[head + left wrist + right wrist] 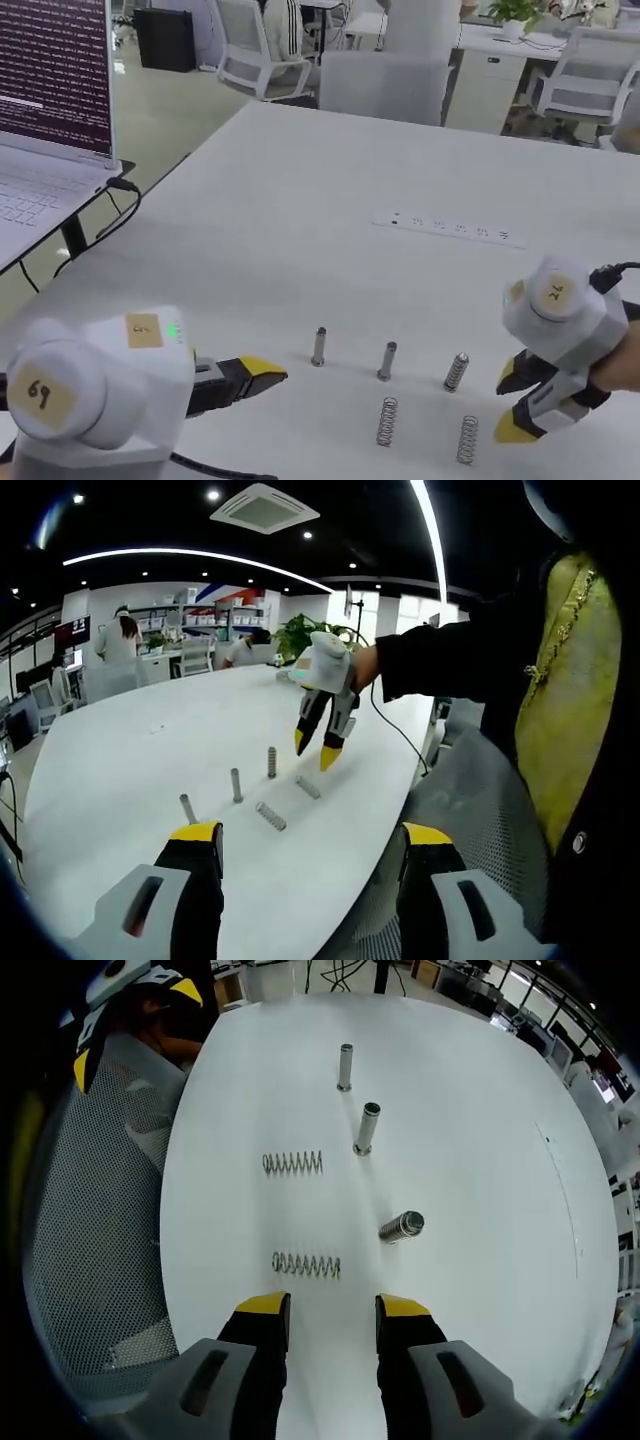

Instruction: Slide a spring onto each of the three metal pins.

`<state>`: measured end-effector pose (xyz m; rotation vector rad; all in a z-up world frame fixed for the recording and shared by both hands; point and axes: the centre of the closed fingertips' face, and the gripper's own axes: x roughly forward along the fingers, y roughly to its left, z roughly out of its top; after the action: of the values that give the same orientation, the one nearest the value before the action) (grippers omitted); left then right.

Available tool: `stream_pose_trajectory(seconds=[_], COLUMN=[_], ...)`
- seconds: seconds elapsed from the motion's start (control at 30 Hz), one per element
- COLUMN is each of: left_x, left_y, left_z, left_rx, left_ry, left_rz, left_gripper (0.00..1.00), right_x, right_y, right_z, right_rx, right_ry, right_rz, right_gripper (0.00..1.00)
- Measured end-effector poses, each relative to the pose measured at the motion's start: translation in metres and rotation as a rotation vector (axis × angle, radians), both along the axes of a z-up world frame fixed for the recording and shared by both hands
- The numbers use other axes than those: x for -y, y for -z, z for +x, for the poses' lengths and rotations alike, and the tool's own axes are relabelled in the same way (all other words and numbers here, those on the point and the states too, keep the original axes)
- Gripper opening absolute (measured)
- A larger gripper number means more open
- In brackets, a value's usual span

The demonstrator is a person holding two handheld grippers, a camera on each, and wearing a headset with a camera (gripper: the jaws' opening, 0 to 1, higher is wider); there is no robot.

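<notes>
While three metal pins stand upright in a row on the white table (300, 200), just one of them wears a spring: the pin at the right end of the row (456, 372) is sleeved in coils, and the middle pin (387, 361) and the left-end pin (319, 346) are bare. Two loose springs lie flat on the table on the person's side of the row, one (387, 421) just in front of the middle pin and the other (467, 440) in front of the sleeved pin, apart from each other and touching no pin. That makes three springs in all. The left gripper (312, 835) sits low at the near left, level with the row, its jaws pointing along the table toward the left-end pin; they are spread wide with nothing between them. The right gripper (520, 400) is held at the right side, tilted down toward the table, its yellow tips near the right-hand loose spring but clear of it. Its jaws stand a narrow gap apart and grip nothing.
</notes>
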<state>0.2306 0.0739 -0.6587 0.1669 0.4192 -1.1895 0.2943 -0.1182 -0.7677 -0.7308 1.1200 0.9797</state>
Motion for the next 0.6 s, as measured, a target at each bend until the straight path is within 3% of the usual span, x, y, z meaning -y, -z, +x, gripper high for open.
stream_pose_trajectory(seconds=[0.6], left_x=[-0.001], left_y=[-0.003], left_z=[-0.002], left_rx=[-0.002], left_ry=[-0.009], left_rz=[-0.002], left_gripper=[0.66], right_x=[-0.008], right_y=[0.025], right_z=[0.0], right_rx=[-0.022], right_ry=[-0.011], right_rz=[0.007], right_gripper=[0.32])
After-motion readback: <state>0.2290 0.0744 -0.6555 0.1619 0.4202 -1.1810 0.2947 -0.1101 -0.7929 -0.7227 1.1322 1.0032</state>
